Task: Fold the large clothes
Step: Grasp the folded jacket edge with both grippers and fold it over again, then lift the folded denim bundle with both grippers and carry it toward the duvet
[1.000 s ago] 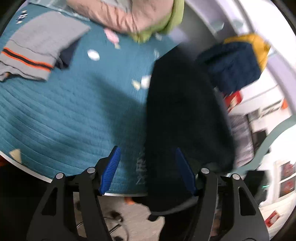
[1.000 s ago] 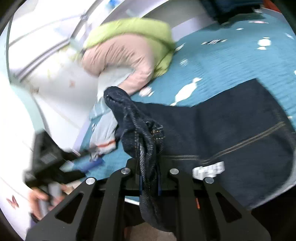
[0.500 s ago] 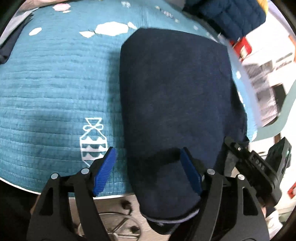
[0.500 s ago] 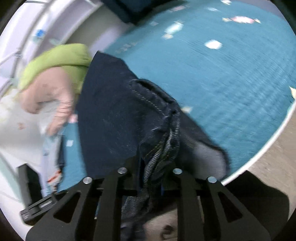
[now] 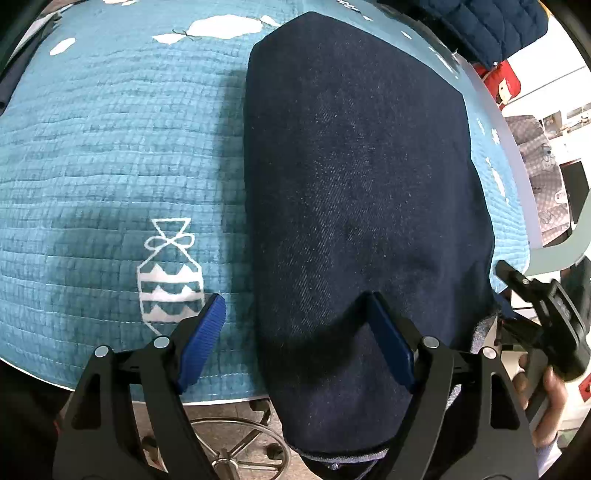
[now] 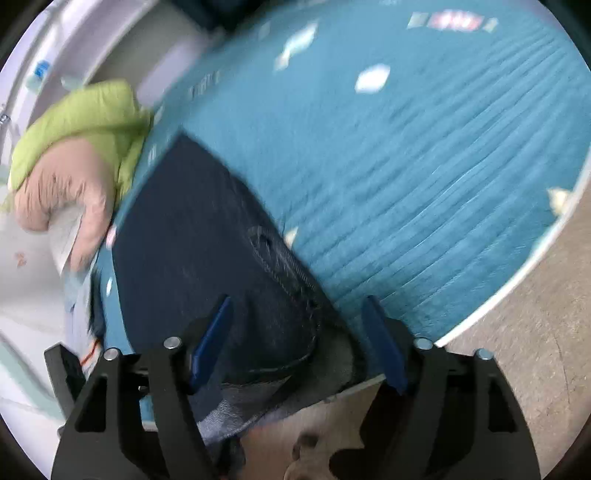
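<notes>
Dark blue jeans (image 5: 354, 192) lie folded lengthwise on the teal quilt (image 5: 110, 147), their near end hanging over the table's front edge. My left gripper (image 5: 295, 339) is open above that near end, its right finger over the denim and its left finger over the quilt. In the right wrist view the jeans (image 6: 192, 236) run away from me, with a stitched pocket seam showing. My right gripper (image 6: 295, 339) is open over the jeans' near end and holds nothing. The right gripper's body also shows in the left wrist view (image 5: 543, 325), held in a hand.
A green and pink padded jacket (image 6: 74, 147) lies at the far left of the table. A navy quilted garment (image 5: 480, 26) sits at the far right. A chair base (image 5: 236, 446) stands on the floor below the table's front edge (image 6: 517, 280).
My right gripper has opened and let go of the jeans' waistband, which now lies on the table. My left gripper has moved in over the near end of the jeans.
</notes>
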A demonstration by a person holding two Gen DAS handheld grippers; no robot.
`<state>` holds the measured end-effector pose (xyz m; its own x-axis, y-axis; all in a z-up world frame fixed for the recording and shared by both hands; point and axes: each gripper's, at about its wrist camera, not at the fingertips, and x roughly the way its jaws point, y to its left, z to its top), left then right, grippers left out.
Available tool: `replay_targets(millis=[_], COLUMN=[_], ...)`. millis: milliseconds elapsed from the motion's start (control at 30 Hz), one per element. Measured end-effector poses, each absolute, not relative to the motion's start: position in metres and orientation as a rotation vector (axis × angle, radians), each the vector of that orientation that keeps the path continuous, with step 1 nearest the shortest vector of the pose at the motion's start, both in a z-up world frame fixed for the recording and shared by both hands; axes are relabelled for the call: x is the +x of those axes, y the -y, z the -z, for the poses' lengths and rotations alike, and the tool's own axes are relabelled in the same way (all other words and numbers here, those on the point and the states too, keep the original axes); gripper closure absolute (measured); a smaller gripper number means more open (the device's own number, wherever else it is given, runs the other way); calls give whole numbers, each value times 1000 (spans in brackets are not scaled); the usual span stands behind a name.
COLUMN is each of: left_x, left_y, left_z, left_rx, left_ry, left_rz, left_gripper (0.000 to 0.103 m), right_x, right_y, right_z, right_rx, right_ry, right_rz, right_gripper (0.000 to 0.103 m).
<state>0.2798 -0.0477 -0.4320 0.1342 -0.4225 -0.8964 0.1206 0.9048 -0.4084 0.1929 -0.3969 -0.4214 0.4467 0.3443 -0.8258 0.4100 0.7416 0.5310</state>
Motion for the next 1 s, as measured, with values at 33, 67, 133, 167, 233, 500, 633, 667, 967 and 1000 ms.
replay_targets(millis=[33, 67, 133, 167, 233, 500, 633, 667, 967, 1000], left_x=[281, 279, 280, 280, 281, 280, 278, 275, 267, 267], left_y=[50, 52, 55, 56, 57, 68, 70, 74, 58, 54], left_z=[432, 429, 429, 429, 429, 433, 431, 427, 399, 392], left_rx=[-263, -261, -263, -267, -283, -327, -313, -276, -282, -269], left_ry=[-1387, -1387, -1390, -1393, -1401, -1416, -1380, -1360, -1259, -1241], left_rz=[399, 399, 398, 399, 403, 411, 448, 443, 473, 481], left_gripper=[24, 24, 24, 24, 24, 24, 40, 42, 70, 70], right_x=[200, 203, 210, 213, 216, 242, 238, 236, 231, 233], right_y=[398, 399, 399, 396, 393, 375, 363, 362, 313, 305], right_z=[428, 432, 445, 452, 457, 464, 449, 446, 369, 356], right_rx=[743, 729, 825, 873, 865, 862, 752, 785, 605, 588], right_ry=[-1173, -1201, -1242, -1264, -1297, -1324, -1308, -1291, -1137, -1114], right_rz=[39, 36, -36, -82, -100, -135, -129, -163, -206, -219], right_gripper=[33, 33, 33, 33, 33, 15, 48, 72, 83, 83])
